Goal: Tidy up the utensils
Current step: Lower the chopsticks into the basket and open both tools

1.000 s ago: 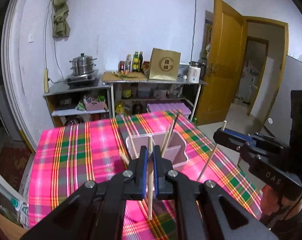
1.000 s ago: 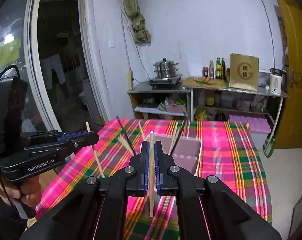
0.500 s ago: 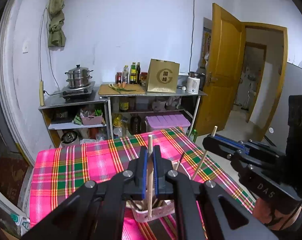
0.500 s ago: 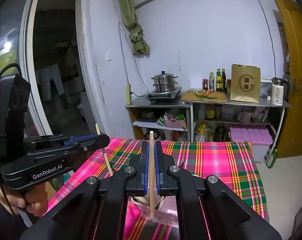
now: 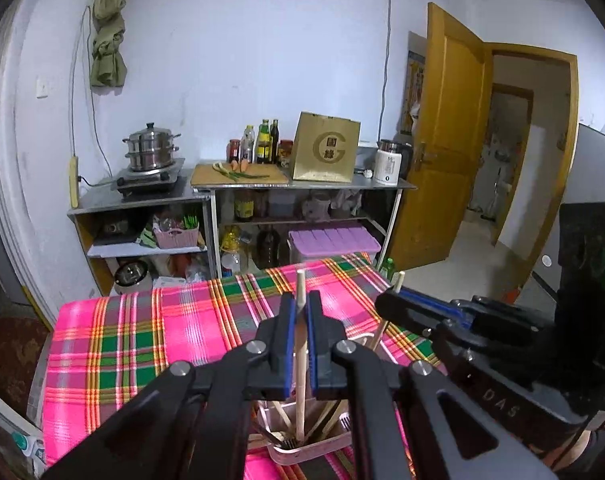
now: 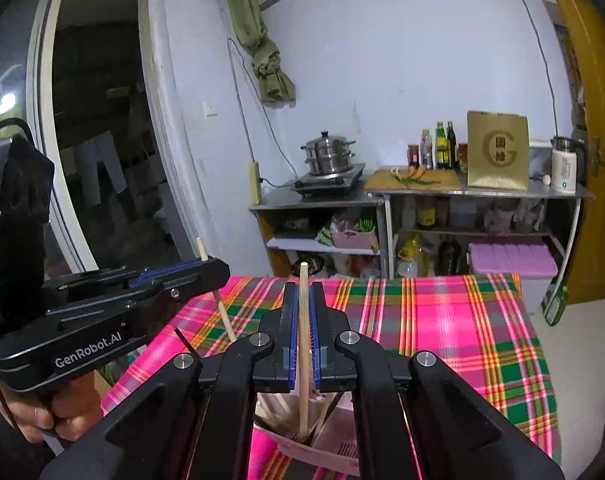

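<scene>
Left wrist view: the left hand-held gripper (image 5: pixel 298 344) was clamped on a wooden chopstick (image 5: pixel 300 364), held upright, lower tip down inside the pink utensil holder (image 5: pixel 314 450).
Right wrist view: same deal, the right hand-held gripper (image 6: pixel 302 340) was pinched shut on its own wooden chopstick (image 6: pixel 303 352), tip reaching into the holder (image 6: pixel 322 454) too.
What changed: a second earlier the holder sat well ahead of both grippers out on the plaid cloth; by this moment it had ended up right under the fingers, with both sticks hanging over or into it. The grips hadn't loosened at all.
What that means: looked to me like the carry was basically done and the drop was next. Neither stick had been let go yet.
Already in the holder: a few other chopsticks leaning at angles, plus something dark I couldn't make out.
Crowding: the two grippers were close side by side, each showing up in the other's view, so opening both at once seemed a bit tight.
Edges: the holder stood near the front of the tabletop (image 5: pixel 142 340), its near rim cut off by the frame.
Open room: loads of bare plaid cloth beyond the holder and to the left side; the far edge was well apart, with shelves (image 5: pixel 238 216) past it.
</scene>
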Available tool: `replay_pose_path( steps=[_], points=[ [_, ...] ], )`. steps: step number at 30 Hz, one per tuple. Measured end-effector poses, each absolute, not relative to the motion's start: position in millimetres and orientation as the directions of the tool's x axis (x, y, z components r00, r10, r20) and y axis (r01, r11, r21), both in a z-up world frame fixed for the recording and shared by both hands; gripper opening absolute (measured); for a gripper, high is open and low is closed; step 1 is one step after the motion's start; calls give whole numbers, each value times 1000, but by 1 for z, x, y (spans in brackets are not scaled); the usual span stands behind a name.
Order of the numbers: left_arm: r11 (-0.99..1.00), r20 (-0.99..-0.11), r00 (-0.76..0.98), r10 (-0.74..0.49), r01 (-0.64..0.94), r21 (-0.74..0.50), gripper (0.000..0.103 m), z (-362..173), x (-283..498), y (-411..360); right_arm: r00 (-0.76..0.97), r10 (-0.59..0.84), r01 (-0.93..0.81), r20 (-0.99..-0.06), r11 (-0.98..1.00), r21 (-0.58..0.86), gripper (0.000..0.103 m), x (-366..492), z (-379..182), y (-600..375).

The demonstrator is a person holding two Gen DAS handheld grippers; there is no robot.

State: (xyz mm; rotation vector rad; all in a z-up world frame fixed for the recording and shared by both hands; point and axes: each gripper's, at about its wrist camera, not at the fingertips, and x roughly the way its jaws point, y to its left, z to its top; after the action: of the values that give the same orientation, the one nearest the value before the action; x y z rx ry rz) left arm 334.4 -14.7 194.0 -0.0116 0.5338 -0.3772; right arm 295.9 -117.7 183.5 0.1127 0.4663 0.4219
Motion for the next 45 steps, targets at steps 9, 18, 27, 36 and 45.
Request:
replay_pose_path(
  steps=[9, 18, 27, 36, 45],
  points=[
    [936, -517, 785, -340, 336, -106, 6, 162, 333, -14, 777, 413, -355, -474, 911, 211, 5, 301, 146, -117],
    [937, -514, 789, -336, 333, -101, 6, 162, 322, -11, 766, 406, -343, -498, 914, 218, 5, 297, 131, -121],
    [928, -494, 790, -362, 354, -114, 6, 165, 309, -7, 766, 406, -347, -499, 914, 211, 5, 289, 131, -122],
    [932, -539, 767, -349, 346, -111, 6, 151, 313, -8, 759, 406, -342, -508, 914, 220, 5, 288, 131, -125],
    [938, -589, 737, -333, 324, -125, 6, 127, 319, -6, 743, 404, -340, -534, 915, 218, 5, 292, 123, -121]
  ],
)
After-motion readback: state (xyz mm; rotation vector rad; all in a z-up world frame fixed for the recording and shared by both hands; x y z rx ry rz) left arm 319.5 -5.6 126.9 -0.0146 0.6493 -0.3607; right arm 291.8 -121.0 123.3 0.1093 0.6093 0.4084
